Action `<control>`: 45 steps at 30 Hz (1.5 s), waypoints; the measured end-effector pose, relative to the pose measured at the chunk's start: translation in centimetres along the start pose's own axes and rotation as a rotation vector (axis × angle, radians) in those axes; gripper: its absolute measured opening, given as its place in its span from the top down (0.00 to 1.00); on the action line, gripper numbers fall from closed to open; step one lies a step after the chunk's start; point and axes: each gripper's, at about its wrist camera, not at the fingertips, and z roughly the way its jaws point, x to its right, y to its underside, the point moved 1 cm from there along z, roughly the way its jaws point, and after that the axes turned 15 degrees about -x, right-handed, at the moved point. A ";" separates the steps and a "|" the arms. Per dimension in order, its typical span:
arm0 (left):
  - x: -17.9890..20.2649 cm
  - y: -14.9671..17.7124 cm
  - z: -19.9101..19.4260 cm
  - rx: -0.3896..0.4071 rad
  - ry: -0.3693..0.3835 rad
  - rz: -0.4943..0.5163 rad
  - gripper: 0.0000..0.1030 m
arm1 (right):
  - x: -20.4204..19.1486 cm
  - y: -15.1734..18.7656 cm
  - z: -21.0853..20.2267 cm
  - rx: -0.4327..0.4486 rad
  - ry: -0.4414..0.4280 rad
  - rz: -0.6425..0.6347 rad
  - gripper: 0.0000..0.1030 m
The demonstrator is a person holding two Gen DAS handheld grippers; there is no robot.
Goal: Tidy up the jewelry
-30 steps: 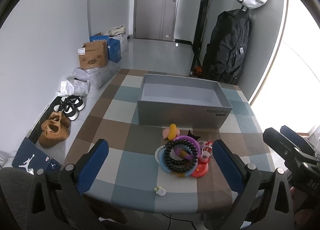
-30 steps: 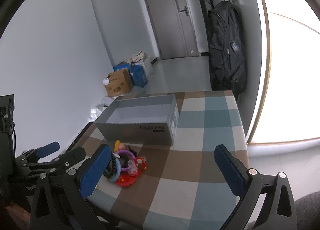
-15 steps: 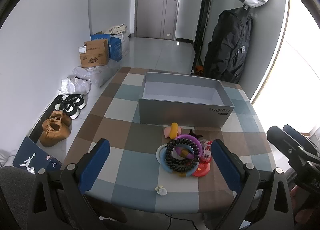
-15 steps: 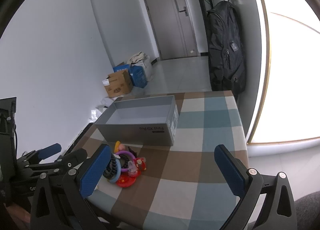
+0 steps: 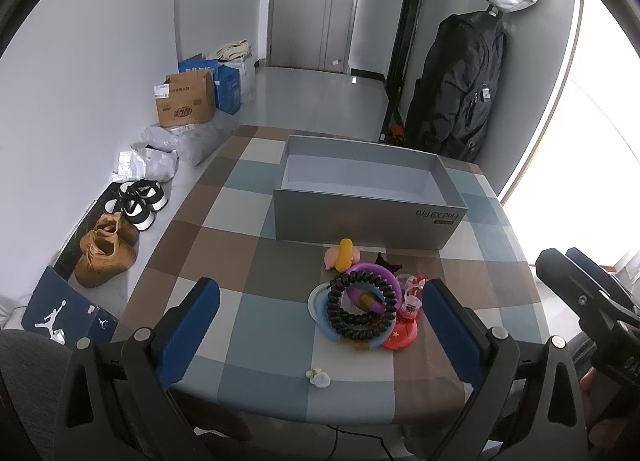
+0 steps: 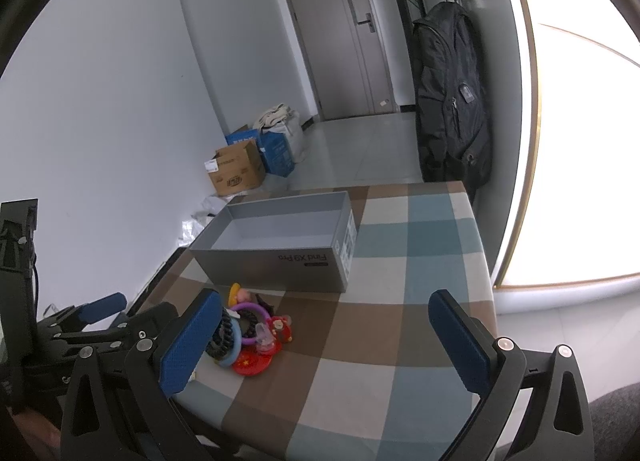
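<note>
A checked tabletop [image 5: 260, 325] is carrying a small heap of jewelry [image 5: 362, 303]: a black coiled bracelet [image 5: 362, 311] is lying on a purple ring [image 5: 374, 273] and a pale blue ring [image 5: 320, 307], beside a red disc [image 5: 402, 335]. Just behind the heap, an open grey box [image 5: 360, 201] is standing. A small white piece [image 5: 319, 377] is lying apart, near the front edge. The left hand-held gripper [image 5: 320, 331] is hovering above the heap, fingers spread wide, holding nothing. The right hand-held gripper [image 6: 326, 343] is hovering to the right, equally spread and holding nothing.
</note>
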 end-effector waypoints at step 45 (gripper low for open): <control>-0.5 2.6 4.2 -0.312 0.022 0.129 0.81 | 1.7 -1.1 3.2 -0.125 -0.054 0.109 0.00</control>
